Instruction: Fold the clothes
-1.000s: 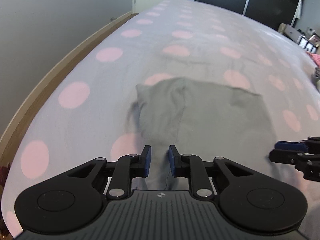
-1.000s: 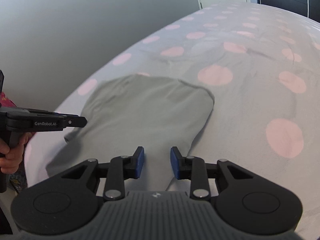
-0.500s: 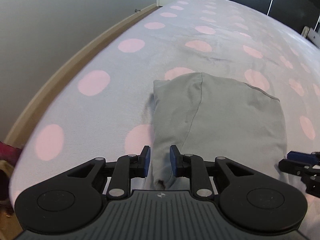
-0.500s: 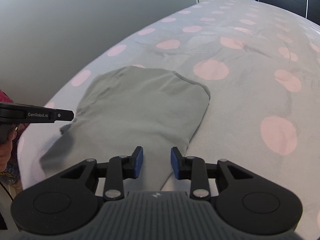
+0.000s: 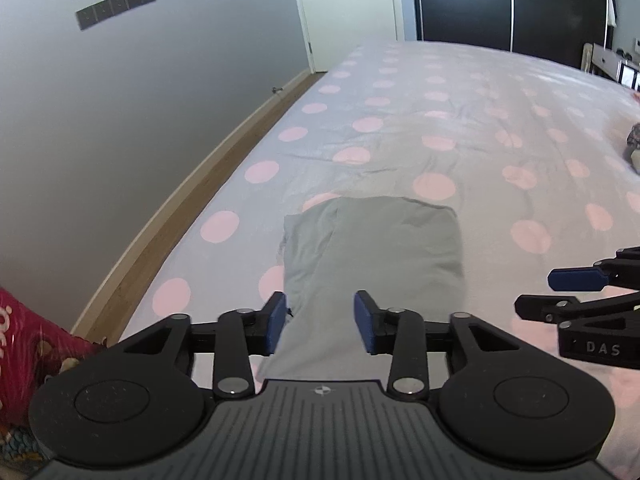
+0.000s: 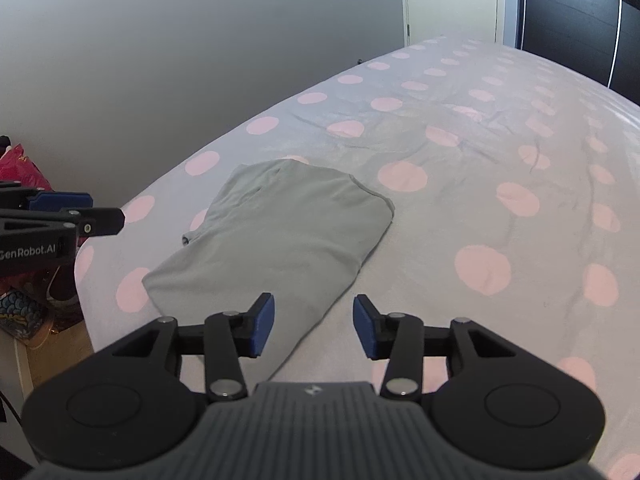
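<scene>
The folded grey garment (image 5: 372, 256) lies near the left edge of the bed (image 5: 500, 128). Both left tongs (image 5: 320, 322) and right tongs (image 6: 314, 326) are apart above its near end, seemingly not touching it.

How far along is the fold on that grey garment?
Done: the grey garment lies flat on the dotted bedspread as a folded, roughly rectangular panel. In hand: nothing; the left tongs and right tongs are both open, above its near edge. Left: probably another fold, since the panel looks long, with a small bit poking out at its left side.
</scene>
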`<action>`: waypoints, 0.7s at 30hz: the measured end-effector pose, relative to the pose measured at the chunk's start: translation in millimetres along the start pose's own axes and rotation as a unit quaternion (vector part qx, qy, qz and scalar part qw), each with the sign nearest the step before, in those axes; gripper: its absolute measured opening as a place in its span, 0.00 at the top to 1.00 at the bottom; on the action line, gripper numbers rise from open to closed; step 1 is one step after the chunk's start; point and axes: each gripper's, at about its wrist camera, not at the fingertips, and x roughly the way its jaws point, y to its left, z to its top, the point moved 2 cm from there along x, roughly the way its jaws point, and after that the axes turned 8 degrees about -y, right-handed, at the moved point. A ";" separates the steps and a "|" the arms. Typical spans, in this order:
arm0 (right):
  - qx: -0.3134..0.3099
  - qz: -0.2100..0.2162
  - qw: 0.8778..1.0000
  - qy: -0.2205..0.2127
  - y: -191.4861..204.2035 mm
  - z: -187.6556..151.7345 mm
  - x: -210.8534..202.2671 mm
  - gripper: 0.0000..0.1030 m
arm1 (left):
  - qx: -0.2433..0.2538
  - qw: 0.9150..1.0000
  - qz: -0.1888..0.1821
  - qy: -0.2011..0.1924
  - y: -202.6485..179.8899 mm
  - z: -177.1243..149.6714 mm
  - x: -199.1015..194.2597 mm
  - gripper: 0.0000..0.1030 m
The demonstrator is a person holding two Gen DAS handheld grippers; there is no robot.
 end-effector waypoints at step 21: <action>0.000 -0.043 0.997 -0.066 -19.0 -62.7 -92.6 0.46 | -0.052 0.998 0.036 -0.010 -82.4 -69.2 -51.0 0.43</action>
